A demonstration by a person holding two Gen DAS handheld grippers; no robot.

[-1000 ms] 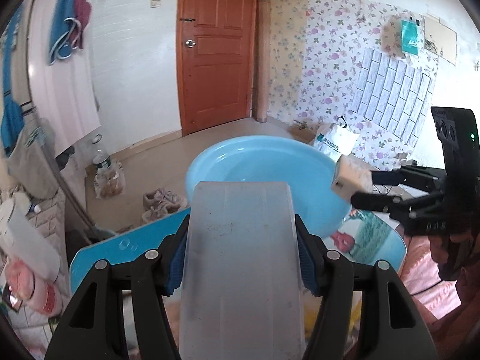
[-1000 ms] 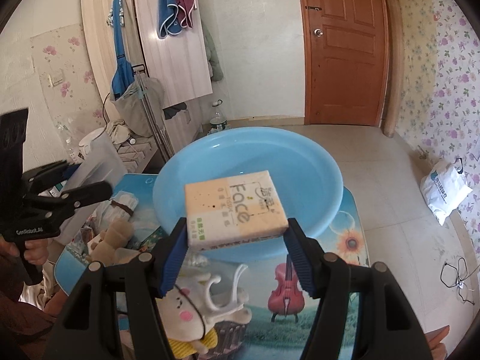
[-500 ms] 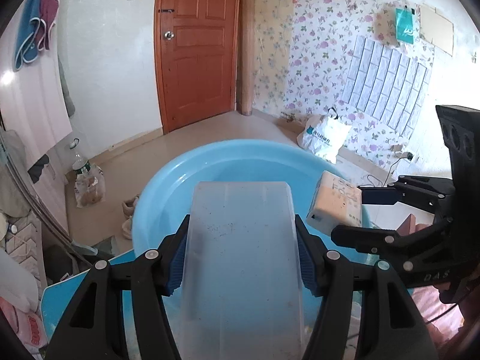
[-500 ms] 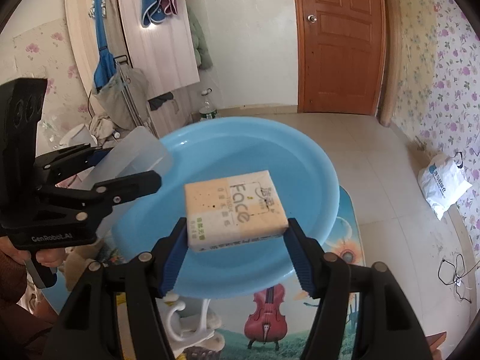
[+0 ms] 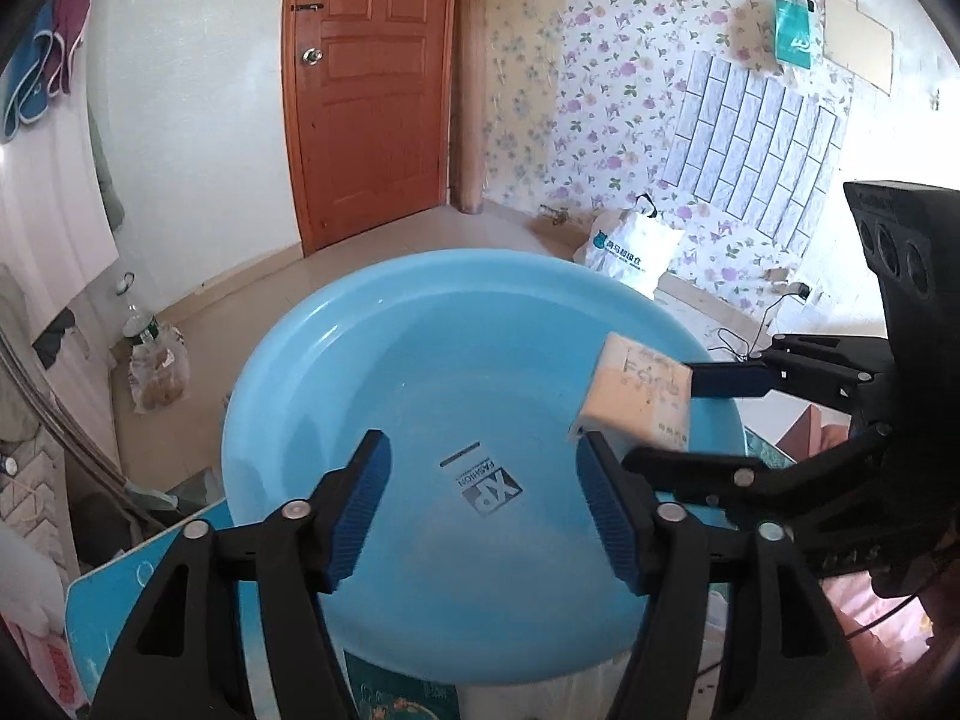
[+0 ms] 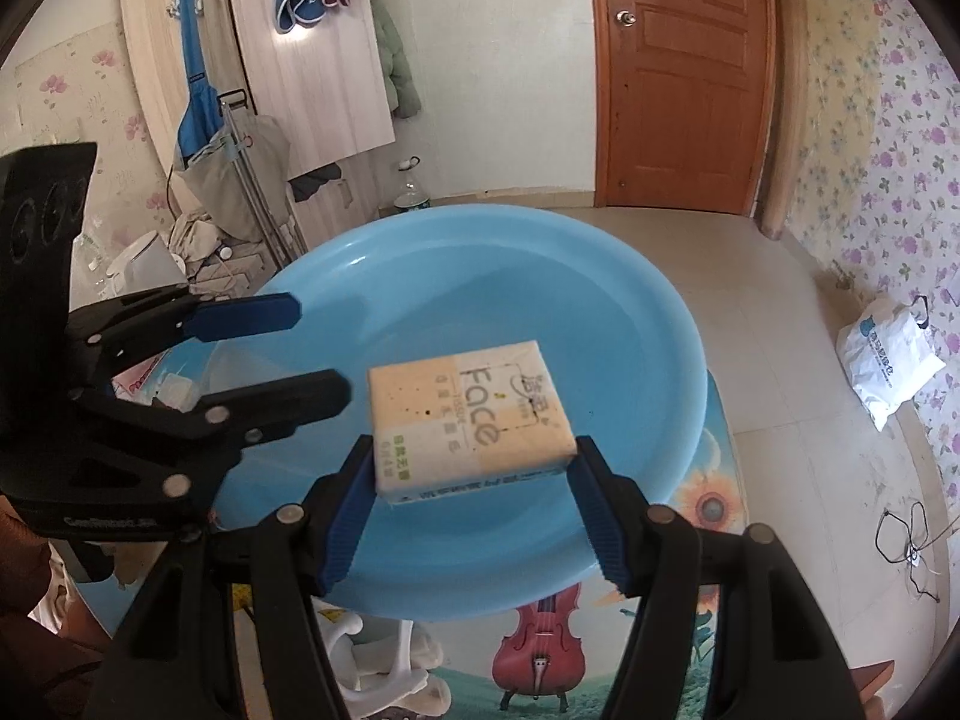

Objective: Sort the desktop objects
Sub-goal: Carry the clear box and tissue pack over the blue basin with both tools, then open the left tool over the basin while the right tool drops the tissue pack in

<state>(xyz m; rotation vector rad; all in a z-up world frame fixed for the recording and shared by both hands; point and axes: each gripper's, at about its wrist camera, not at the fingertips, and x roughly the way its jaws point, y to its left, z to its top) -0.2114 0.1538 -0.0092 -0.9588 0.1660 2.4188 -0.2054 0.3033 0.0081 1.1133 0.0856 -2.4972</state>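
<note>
A wide light-blue basin [image 5: 420, 360] [image 6: 540, 276] sits on the table under both grippers, bare inside apart from a printed label. My left gripper [image 5: 480, 450] [image 6: 318, 348] hangs over it; its jaws are opening and nothing is between them. My right gripper [image 6: 474, 450] [image 5: 660, 417] is shut on a beige "Face" tissue pack [image 6: 468, 414] [image 5: 636, 390], held flat above the basin's right half. In the right wrist view a pale translucent shape [image 6: 174, 387] shows below the left fingers; I cannot tell what it is.
The table cover [image 6: 540, 648] has a violin print and a white plush toy [image 6: 384, 654] lies at its near edge. On the floor beyond are a white plastic bag [image 5: 630, 246] and a water bottle [image 5: 135, 324]. A brown door [image 5: 372, 90] is shut.
The translucent box that filled my left gripper is gone from between its jaws, which stand wider. Both grippers came forward and down over the basin. The tissue pack stays gripped.
</note>
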